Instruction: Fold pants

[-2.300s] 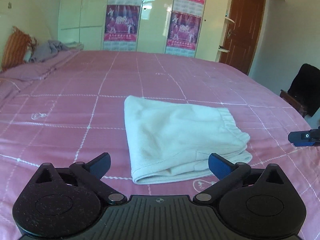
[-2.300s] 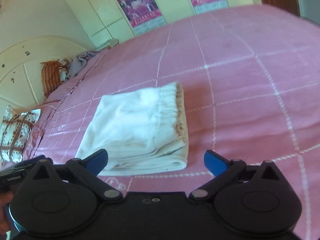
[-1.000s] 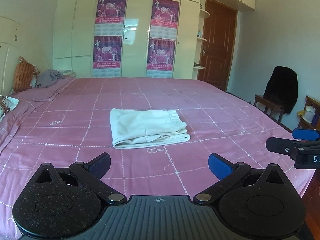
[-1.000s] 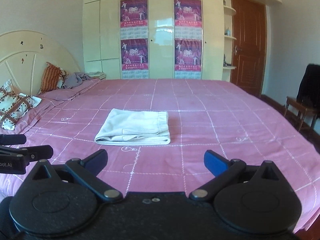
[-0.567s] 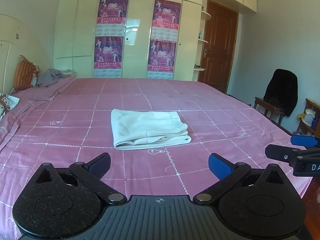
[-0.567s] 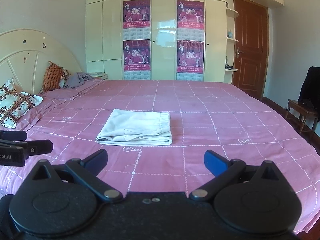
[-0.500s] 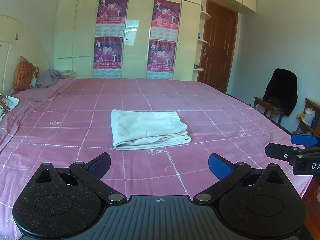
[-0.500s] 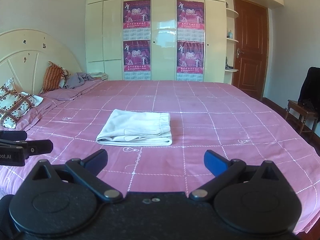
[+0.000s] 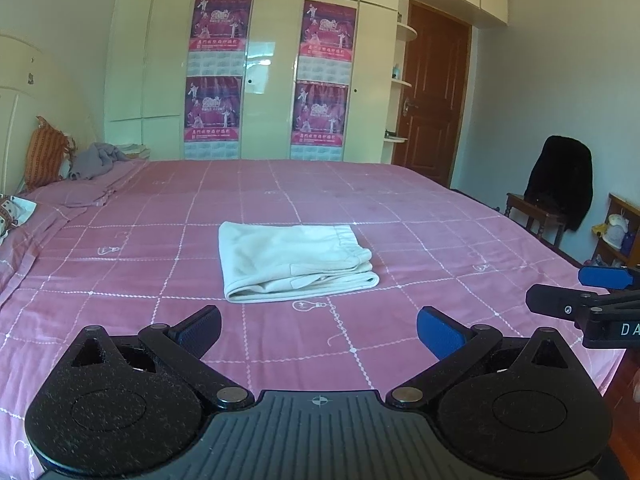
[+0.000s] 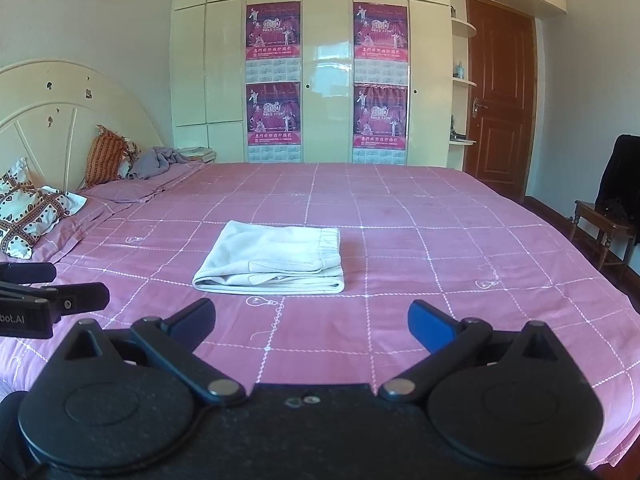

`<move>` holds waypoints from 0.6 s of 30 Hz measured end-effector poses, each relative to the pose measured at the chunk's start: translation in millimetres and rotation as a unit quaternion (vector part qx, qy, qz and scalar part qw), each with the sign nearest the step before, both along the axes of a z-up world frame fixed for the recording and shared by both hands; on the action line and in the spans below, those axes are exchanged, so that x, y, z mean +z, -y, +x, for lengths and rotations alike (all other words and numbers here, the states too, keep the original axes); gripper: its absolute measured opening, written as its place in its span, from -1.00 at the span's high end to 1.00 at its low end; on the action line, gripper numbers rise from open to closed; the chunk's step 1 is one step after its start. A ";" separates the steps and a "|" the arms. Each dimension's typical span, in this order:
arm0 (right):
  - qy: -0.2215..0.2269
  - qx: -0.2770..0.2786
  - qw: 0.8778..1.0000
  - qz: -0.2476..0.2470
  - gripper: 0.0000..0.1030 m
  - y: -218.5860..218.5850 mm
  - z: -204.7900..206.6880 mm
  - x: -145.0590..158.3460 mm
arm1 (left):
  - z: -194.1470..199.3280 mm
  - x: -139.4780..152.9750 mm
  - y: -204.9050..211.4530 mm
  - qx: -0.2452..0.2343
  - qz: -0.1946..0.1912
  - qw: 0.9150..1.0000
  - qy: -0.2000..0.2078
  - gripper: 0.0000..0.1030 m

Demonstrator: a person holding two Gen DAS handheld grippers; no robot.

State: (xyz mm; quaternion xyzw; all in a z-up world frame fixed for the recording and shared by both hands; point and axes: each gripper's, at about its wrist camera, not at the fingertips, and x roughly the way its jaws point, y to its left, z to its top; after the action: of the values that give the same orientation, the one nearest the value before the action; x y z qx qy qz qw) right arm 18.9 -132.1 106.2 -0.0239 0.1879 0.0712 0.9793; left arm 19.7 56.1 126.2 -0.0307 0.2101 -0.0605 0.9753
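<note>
The bed (image 9: 400, 216) fills most of both views, covered by a pink sheet with a white grid. Behind it, at 12 o'clock, stands a cream wardrobe (image 10: 320, 80) with four purple posters, and a brown door (image 10: 500, 100) is at about 1 o'clock. At 9 to 10 o'clock, by the headboard, lie some pillows (image 10: 32, 208) and a grey cloth (image 10: 160, 160).

The pants (image 9: 294, 260) lie in the middle of the bed, at 12 o'clock from both tools and well apart from them. They are a compact white rectangle of several layers, with the elastic waistband on the right edge. The near edge looks a little uneven, but from this distance I cannot tell if a layer sticks out.

The left tool (image 9: 319, 326) has its jaws spread wide and holds nothing. The right tool (image 10: 310, 318) is the same: wide apart, empty, above the near part of the bed.

In my judgement the folding is finished. What is left, if anything, is only a small straightening of the near edge.
</note>
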 end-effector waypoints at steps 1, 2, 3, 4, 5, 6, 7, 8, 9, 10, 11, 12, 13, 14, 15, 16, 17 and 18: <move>-0.001 0.000 1.000 0.001 -1.00 0.0 0.1 0.2 | -0.1 -0.3 0.0 -0.001 0.000 1.000 0.000 -1.00; 0.000 0.000 1.000 0.001 -1.00 -0.1 0.0 0.1 | 0.0 -0.4 0.4 -0.001 0.000 1.000 -0.001 -1.00; 0.000 -0.001 1.000 0.001 -1.00 0.2 0.1 0.1 | -0.1 -0.6 0.4 -0.001 0.000 1.000 -0.001 -1.00; 0.000 -0.001 1.000 0.001 -1.00 0.5 0.0 0.6 | 0.1 -0.4 0.7 -0.002 0.000 1.000 -0.001 -1.00; 0.000 0.000 1.000 0.001 -1.00 0.7 0.0 0.6 | 0.2 -0.2 0.9 -0.002 0.001 1.000 0.000 -1.00; 0.000 0.000 1.000 0.000 -1.00 0.7 0.0 0.5 | 0.1 -0.2 1.0 -0.002 0.001 1.000 0.000 -1.00; 0.000 -0.001 1.000 0.000 -1.00 0.7 0.0 0.5 | 0.0 -0.1 0.8 -0.002 0.000 1.000 0.000 -1.00; 0.000 0.000 1.000 0.000 -1.00 0.9 -0.1 0.6 | 0.0 0.0 0.8 -0.002 0.001 1.000 0.001 -1.00; 0.001 0.000 1.000 0.000 -1.00 1.2 0.0 0.8 | 0.0 -0.2 1.1 -0.002 0.001 1.000 0.001 -1.00; 0.000 0.000 1.000 0.000 -1.00 1.3 0.0 0.7 | 0.0 -0.4 1.3 -0.002 0.002 1.000 0.001 -1.00; 0.000 -0.001 1.000 0.000 -1.00 0.9 -0.2 0.9 | 0.1 -0.1 1.1 -0.003 0.001 1.000 0.001 -1.00; 0.001 0.000 1.000 0.000 -1.00 1.0 -0.2 0.9 | 0.1 -0.2 1.3 -0.004 0.002 1.000 0.001 -1.00; 0.000 0.000 1.000 0.001 -1.00 1.0 -0.1 1.0 | 0.2 -0.1 1.5 -0.004 0.003 1.000 0.002 -1.00; 0.000 0.000 1.000 0.000 -1.00 0.7 -0.2 1.0 | 0.2 0.1 1.7 -0.004 0.004 1.000 0.002 -1.00; 0.001 -0.001 1.000 0.000 -1.00 0.9 -0.2 0.9 | 0.2 0.1 1.7 -0.004 0.003 1.000 0.002 -1.00; 0.001 0.000 1.000 0.000 -1.00 0.9 -0.1 1.0 | 0.1 0.3 1.4 -0.005 0.002 1.000 0.002 -1.00; 0.001 -0.001 1.000 0.000 -1.00 0.9 -0.1 1.0 | 0.0 -0.1 0.9 -0.005 0.002 1.000 0.003 -1.00; 0.001 -0.001 1.000 0.000 -1.00 1.1 -0.1 0.9 | -0.1 -0.1 1.0 -0.004 0.002 1.000 0.003 -1.00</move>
State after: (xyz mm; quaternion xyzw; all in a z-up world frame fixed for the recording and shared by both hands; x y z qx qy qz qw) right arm 18.9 -133.1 107.1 -0.0235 0.1874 0.0703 0.9795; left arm 19.6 55.1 126.2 -0.0274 0.2078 -0.0645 0.9757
